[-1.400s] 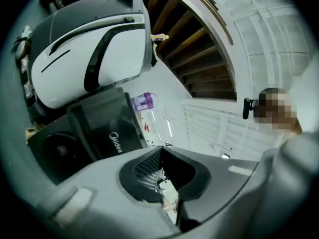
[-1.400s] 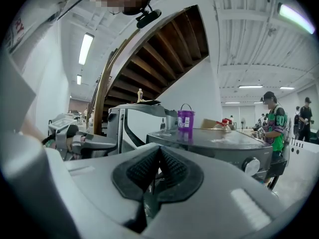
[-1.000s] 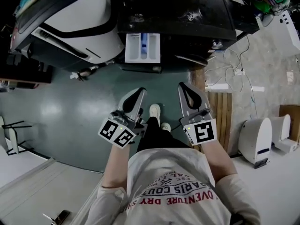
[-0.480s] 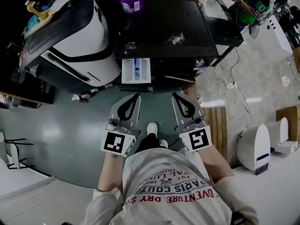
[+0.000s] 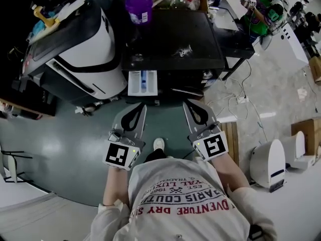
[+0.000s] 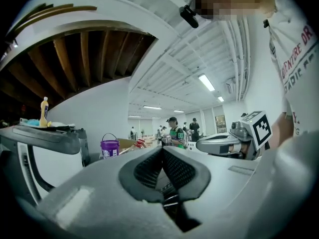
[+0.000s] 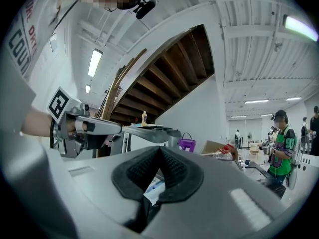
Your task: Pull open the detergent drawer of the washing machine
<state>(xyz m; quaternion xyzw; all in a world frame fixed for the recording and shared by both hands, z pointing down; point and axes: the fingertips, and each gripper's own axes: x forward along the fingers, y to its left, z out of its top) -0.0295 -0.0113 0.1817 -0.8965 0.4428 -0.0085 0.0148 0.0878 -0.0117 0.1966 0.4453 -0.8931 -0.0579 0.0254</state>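
Across the dark green floor (image 5: 60, 134), which fills the near and left part of the head view, a black washing machine (image 5: 170, 34) stands at the far side with its front towards the person. Just beside its left flank sits a bulky white appliance (image 5: 85, 44) with black trim, its lid tilted. The person (image 5: 180, 200), in a white printed shirt, stands facing the washer, one pale shoe (image 5: 158, 144) showing on the floor between the two arms.

Both tools are held out level over the floor, side by side and well apart from the machine's front. The left gripper (image 5: 142, 107) is clenched, its black ribbed pads pressed together at the tips with nothing between them. The right gripper (image 5: 186, 106) is likewise clenched on nothing, tips meeting. Neither one touches anything.

The detergent drawer (image 5: 142, 82) juts out from the left end of the washer's front edge, pulled open. It is white with a blue insert in its middle compartment, and it lies beyond the left gripper's tip, with a gap between them.

A purple bucket (image 5: 139, 9) with a white label stands at the rear left corner of the washer's top. A small yellow bottle (image 5: 42, 15) rests on the far left edge of the white appliance's lid.
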